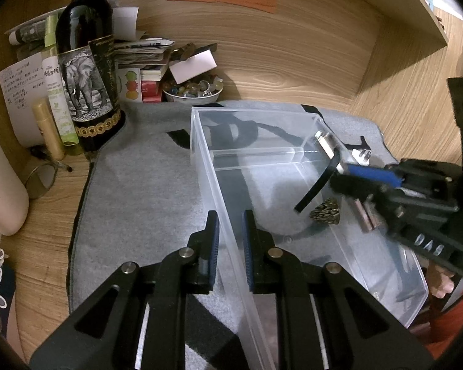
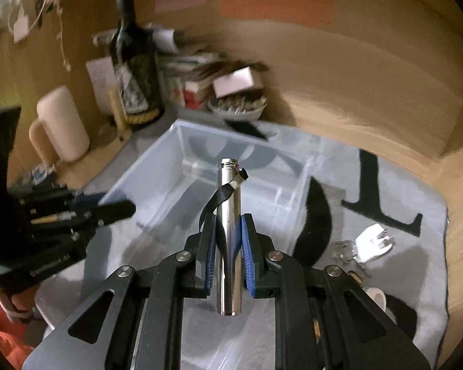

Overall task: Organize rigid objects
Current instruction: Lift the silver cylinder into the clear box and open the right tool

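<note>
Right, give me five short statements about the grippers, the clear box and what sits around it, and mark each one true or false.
1. The right gripper is clamped on a shiny silver metal cylinder with a black strap. True.
2. The left gripper holds the dark wine bottle with the elephant label. False: its jaws are closed on the wall of the clear plastic storage box; the bottle stands apart on the wooden desk.
3. A small bronze patterned ornament lies inside the box. True.
4. The box sits on a grey cloth with black markings. True.
5. The white bowl of coloured stones is inside the box. False: it stands behind the box, near the back wall.
</note>
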Available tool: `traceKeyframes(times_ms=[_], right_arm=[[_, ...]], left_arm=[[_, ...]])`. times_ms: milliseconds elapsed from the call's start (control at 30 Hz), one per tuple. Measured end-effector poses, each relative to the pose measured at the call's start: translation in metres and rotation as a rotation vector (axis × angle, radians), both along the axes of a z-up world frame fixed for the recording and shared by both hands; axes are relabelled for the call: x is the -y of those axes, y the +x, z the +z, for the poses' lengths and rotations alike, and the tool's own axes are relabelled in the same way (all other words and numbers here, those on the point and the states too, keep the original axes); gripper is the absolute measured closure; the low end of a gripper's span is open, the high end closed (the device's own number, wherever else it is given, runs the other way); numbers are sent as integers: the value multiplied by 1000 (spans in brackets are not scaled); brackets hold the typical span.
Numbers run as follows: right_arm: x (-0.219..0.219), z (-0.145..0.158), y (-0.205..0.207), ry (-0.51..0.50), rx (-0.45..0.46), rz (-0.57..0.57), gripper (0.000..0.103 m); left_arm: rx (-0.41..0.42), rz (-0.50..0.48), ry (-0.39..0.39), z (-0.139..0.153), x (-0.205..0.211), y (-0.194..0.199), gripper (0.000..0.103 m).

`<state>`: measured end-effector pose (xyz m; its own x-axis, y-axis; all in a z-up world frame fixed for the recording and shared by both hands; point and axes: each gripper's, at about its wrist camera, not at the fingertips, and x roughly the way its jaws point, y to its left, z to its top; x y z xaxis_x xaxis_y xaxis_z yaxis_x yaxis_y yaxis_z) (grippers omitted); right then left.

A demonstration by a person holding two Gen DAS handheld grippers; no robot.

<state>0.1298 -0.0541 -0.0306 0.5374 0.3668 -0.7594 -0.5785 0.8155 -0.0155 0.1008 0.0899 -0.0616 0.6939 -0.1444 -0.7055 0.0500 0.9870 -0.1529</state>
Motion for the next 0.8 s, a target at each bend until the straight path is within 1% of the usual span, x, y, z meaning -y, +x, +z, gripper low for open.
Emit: traceKeyframes(times_ms=[167,300,500,567,633,733,767,800], right_arm=[[-9,-11,1,-55,-42,38,89],[-12,-16,2,-72,-67,45,89],[-12,-12,2,-75,-54,37,88],[-11,-9,2,-66,-45,35,84],[-10,-7,0,-59,-33,34,73],[-8,-2,-2,-47,-10,35,65],[-7,0,-3,-42,0,35,64],[-6,2,-4,-39,7,34,59]], left_arm=[[0,-1,2,0,0,1,89],[1,-1,2,0,-1,0,89],[0,0,4,0,0,0,89],[0,0,2,0,0,0,89],[0,-1,4,0,0,0,89],[0,-1,3,0,0,0,89],[0,-1,3,0,0,0,89],[0,-1,3,0,0,0,89]])
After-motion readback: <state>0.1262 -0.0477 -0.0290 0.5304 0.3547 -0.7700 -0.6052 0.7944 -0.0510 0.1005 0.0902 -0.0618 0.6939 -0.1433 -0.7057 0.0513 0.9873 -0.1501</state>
